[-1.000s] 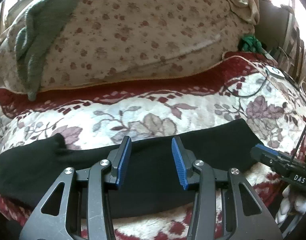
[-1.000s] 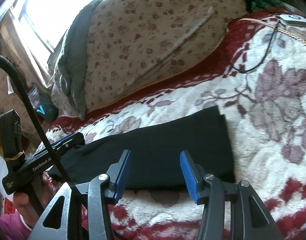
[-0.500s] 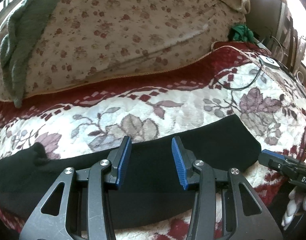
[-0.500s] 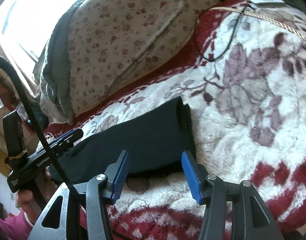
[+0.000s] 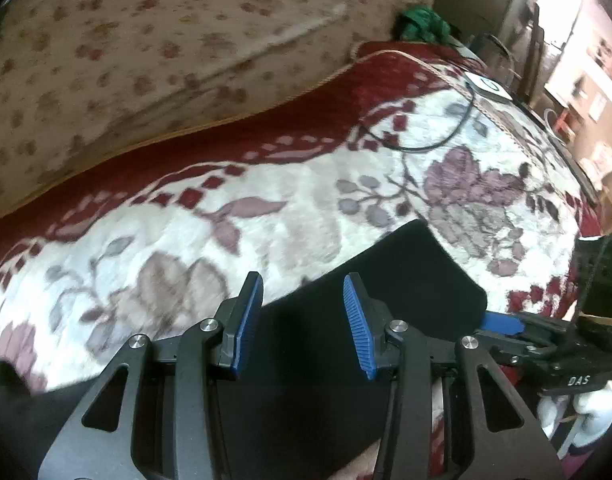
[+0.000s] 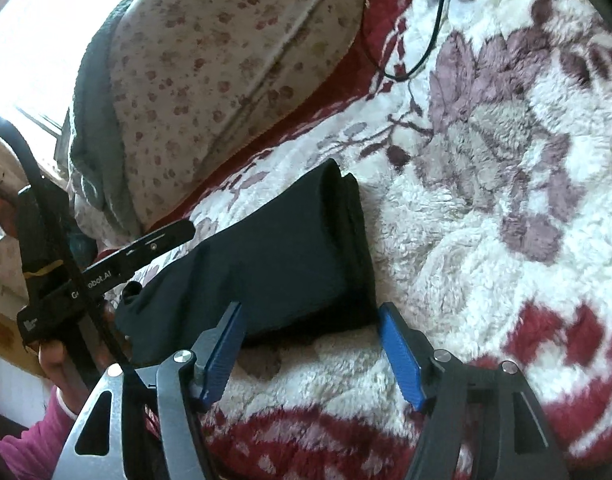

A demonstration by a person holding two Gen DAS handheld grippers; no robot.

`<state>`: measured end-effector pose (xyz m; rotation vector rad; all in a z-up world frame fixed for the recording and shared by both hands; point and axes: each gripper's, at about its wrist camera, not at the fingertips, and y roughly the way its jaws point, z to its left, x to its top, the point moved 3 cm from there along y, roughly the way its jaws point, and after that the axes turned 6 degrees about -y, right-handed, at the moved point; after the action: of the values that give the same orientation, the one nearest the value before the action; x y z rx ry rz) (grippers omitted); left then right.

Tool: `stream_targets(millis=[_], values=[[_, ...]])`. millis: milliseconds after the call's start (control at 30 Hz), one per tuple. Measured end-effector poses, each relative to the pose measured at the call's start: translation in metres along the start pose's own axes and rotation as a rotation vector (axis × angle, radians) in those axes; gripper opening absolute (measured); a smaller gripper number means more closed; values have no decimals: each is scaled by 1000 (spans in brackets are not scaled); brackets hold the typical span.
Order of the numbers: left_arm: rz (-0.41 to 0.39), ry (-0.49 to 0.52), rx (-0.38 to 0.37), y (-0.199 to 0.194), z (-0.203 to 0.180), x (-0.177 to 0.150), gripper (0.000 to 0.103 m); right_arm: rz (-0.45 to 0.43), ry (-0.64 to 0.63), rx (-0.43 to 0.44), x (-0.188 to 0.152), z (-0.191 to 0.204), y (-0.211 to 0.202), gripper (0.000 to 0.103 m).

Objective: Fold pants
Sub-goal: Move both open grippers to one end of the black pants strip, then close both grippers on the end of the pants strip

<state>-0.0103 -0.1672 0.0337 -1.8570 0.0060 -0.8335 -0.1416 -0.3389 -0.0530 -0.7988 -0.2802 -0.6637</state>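
Observation:
The black pants [image 5: 386,288] lie as a long folded strip on the floral blanket [image 5: 266,232]. My left gripper [image 5: 302,320] is open and empty, its blue pads over the strip near its right end. In the right wrist view the pants [image 6: 282,264] show their layered right end. My right gripper [image 6: 310,348] is open and empty, just short of the near edge of that end. The right gripper also shows in the left wrist view [image 5: 502,324] at the strip's right corner. The left gripper's body shows in the right wrist view [image 6: 146,248] over the strip's left part.
A large flowered pillow or duvet [image 5: 146,48] with a grey cloth [image 6: 94,128] fills the back. A black cable [image 5: 422,144] and a white device [image 5: 488,86] lie on the blanket at far right. A green bundle [image 5: 422,24] sits behind.
Both grippers have moved to the right along the strip and closer to it. The right gripper now sits at the strip's right end. Both stayed open.

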Motion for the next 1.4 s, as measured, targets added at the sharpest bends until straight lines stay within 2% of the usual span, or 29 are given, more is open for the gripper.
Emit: stream_targets(millis=[167,233,300,333,600,700,867,933,1000,1033,1067,1200,1400], values=[[71,93,-91,23,-10,14,41,-26,51,32,4,-6,6,68],[126,123,-160,35,-15,21,41,-34,68,38,3,-7,5,68],[184,155,-220,47,-20,26,50,-32,91,45,0,-6,1,68],[198,174,-233,52,-22,27,53,-31,95,45,-1,-5,-1,68],[290,329,-304,81,-45,28,53,-32,110,57,-11,-3,-2,68],[306,383,-319,90,-59,28,54,-60,124,73,-8,-6,1,68],[336,411,-351,99,-68,32,54,-120,96,80,-6,-5,4,68],[335,426,-350,102,-71,31,54,-122,61,65,-4,-2,6,64],[326,455,-351,102,-75,30,48,-132,42,50,-2,-1,10,42],[322,463,-351,102,-77,29,41,-139,54,63,-1,-4,11,33],[317,470,-356,101,-80,29,29,-136,83,119,0,-8,16,24],[294,482,-362,93,-87,24,16,-145,109,179,2,-10,17,19],[194,414,-403,49,-76,36,12,-196,53,247,10,12,-7,16]])
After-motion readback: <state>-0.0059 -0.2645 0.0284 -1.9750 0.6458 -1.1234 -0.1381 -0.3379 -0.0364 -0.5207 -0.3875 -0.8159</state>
